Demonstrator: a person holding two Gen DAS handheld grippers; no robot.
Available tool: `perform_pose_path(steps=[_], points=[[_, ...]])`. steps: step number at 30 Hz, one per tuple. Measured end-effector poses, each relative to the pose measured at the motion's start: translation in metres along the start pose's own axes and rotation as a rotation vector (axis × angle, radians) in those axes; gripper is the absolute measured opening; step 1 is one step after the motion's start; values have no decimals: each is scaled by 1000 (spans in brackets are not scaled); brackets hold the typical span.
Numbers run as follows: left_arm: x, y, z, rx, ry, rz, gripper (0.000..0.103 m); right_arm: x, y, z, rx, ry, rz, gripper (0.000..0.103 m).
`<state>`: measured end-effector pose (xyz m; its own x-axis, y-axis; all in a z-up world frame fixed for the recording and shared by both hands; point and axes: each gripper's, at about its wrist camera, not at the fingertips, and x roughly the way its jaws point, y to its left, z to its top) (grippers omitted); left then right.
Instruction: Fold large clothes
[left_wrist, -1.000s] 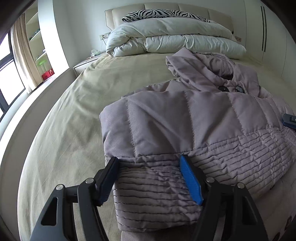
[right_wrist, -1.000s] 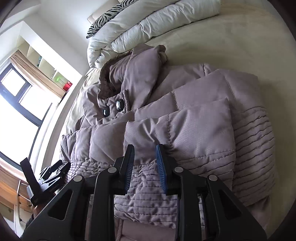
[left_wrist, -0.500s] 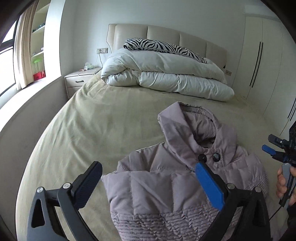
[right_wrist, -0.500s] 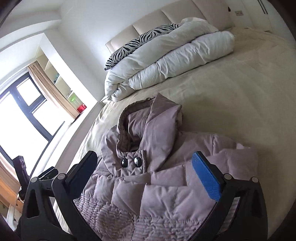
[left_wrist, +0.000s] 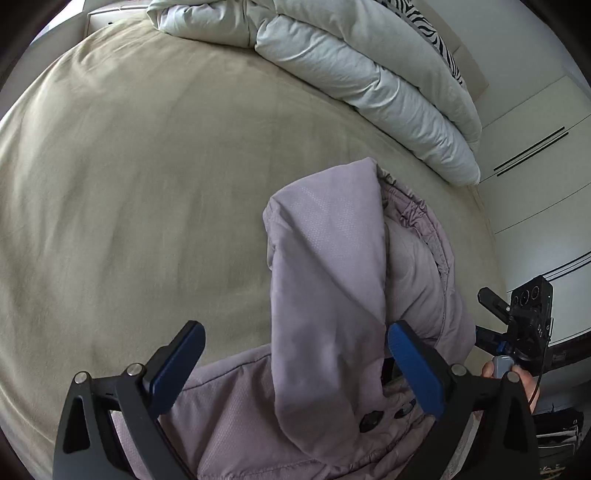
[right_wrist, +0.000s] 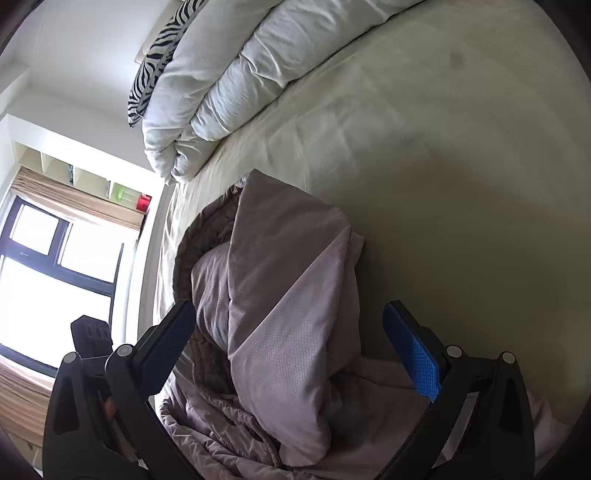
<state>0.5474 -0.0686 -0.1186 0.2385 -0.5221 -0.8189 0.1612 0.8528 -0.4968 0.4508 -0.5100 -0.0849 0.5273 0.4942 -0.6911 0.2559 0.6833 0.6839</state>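
Puffer jacket lies on the bed, body apparently folded but hood still standing loose (judged); left gripper wide apart, right gripper closing slightly, both unclamped over hood, which remains to fold.

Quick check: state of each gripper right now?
Left gripper: open, holding nothing, above the jacket's hood.
Right gripper: jaws wide and closing slightly, holding nothing, hood between them.

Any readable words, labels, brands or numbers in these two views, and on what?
None can be read.
The jacket, the bed sheet and the duvet carry no text.
Small marks on the black device at the right edge: too small to read.
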Motion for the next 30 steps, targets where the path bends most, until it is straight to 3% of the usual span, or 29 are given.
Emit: perform_pose_path(steps=[2,4,5,6,7,8,9,10,15,21,26,29,30], points=[[14,1,8,-28,24,-12,99,19,2,7,-18,32,-26,85],[26,2,14,-50,41,-38,80,31,4,13,-25,40,-36,77],[30,2,15,-67,53,-57,75,35,5,15,-30,39,-36,68],[34,1,15,-80,61,-79,56,39,7,16,-36,36,-43,62],[33,-4,15,-76,55,-90,35,41,10,17,-47,28,-54,49],[27,-11,13,-51,29,-81,28,41,14,14,-69,18,-64,35],[19,-19,9,-15,-5,-78,15,39,22,12,-107,5,-83,31],[9,-24,5,13,-40,-88,10,34,30,8,-150,-15,-104,27],[-57,-55,-47,179,-211,-118,8,-22,67,-28,-352,-126,-102,16],[-119,-69,-141,302,-356,-201,8,-112,108,-120,-610,-261,-17,16],[-132,-64,-207,301,-347,-216,8,-148,101,-205,-661,-243,20,16],[-130,-59,-239,303,-302,-182,12,-147,77,-241,-621,-174,-23,17],[-133,-56,-251,300,-296,-163,17,-144,68,-248,-587,-154,-48,18]])
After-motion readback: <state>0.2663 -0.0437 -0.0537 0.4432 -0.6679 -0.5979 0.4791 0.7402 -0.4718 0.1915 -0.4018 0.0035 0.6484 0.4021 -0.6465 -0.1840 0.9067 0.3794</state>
